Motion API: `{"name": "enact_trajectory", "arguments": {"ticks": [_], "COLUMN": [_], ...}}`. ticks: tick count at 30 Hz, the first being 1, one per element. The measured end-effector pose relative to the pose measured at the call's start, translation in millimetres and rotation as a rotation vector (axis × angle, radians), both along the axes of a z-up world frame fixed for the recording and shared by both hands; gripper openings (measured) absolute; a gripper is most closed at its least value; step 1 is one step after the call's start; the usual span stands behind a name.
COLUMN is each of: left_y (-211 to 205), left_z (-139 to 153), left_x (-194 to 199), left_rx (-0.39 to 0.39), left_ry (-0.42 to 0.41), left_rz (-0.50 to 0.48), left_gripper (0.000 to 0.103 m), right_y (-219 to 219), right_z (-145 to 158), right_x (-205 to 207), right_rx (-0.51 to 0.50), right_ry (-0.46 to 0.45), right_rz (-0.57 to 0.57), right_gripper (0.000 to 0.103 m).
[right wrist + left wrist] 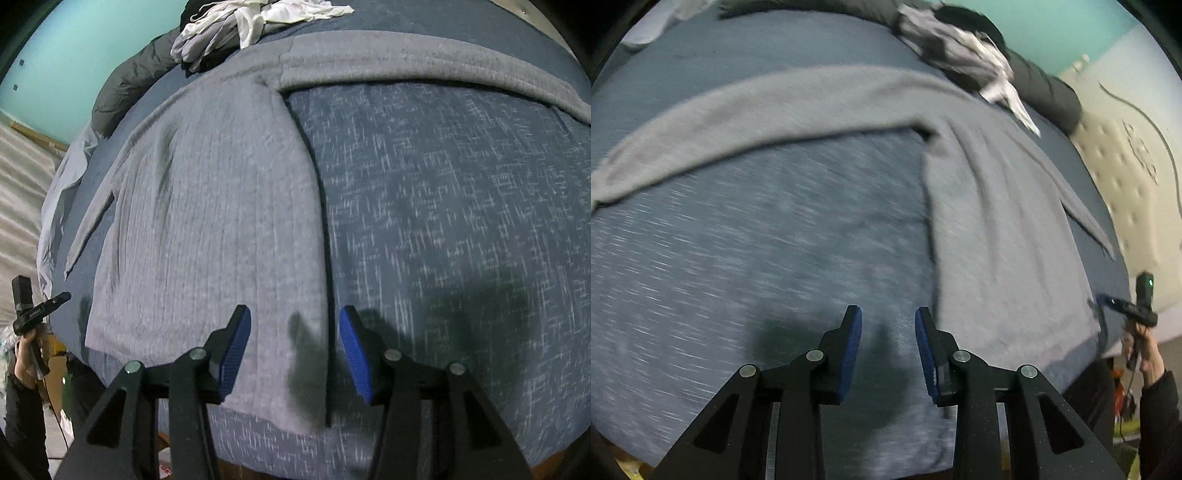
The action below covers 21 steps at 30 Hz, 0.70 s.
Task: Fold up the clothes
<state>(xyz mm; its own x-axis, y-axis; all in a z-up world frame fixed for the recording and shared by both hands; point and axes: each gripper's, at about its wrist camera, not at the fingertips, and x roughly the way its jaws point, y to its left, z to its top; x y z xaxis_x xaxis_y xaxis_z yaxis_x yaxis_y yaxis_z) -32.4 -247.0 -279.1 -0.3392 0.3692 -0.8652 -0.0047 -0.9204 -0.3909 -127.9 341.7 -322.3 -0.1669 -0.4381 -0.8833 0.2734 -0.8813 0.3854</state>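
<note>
Left gripper [888,347]: blue pads apart, empty, hovering over the blue heathered bedspread [757,240]. Right gripper [295,350]: also spread, empty, straddling the long edge of the light grey ribbed knit garment [207,221]. Garment lies flat on the bed, one sleeve [443,62] stretched out sideways. Judgement: mid-fold or laid out; can't tell which.

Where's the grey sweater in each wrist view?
Left wrist: grey sweater body lies right of centre, one sleeve arcing across to the left edge.
Right wrist: grey sweater body lies left of centre, the sleeve running along the top to the right edge.
Shared landmark: the white and grey clothes pile at the far edge.
</note>
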Motion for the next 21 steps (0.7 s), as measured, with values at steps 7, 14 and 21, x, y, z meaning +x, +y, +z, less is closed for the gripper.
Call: {"name": "enact_trajectory", "arguments": {"ticks": [7, 14, 21], "left_y": [50, 64, 73], "left_z": [-22, -36, -40], "left_x": [3, 7, 18], "left_rx": [0.001, 0.013, -0.008], "left_ry": [-0.091, -0.149, -0.158], "left_rz": [-0.105, -0.135, -0.165], "left_gripper": [0.033, 0.033, 0.029], "right_y": [0, -2, -7], "right_z": [-4, -8, -15], "right_x": [9, 17, 25], "right_rx": [-0.008, -0.019, -0.002], "right_ry": [-0.02, -0.041, -0.04], "right_rz": [0.015, 0.035, 0.082], "right_gripper": [0.051, 0.051, 0.022]}}
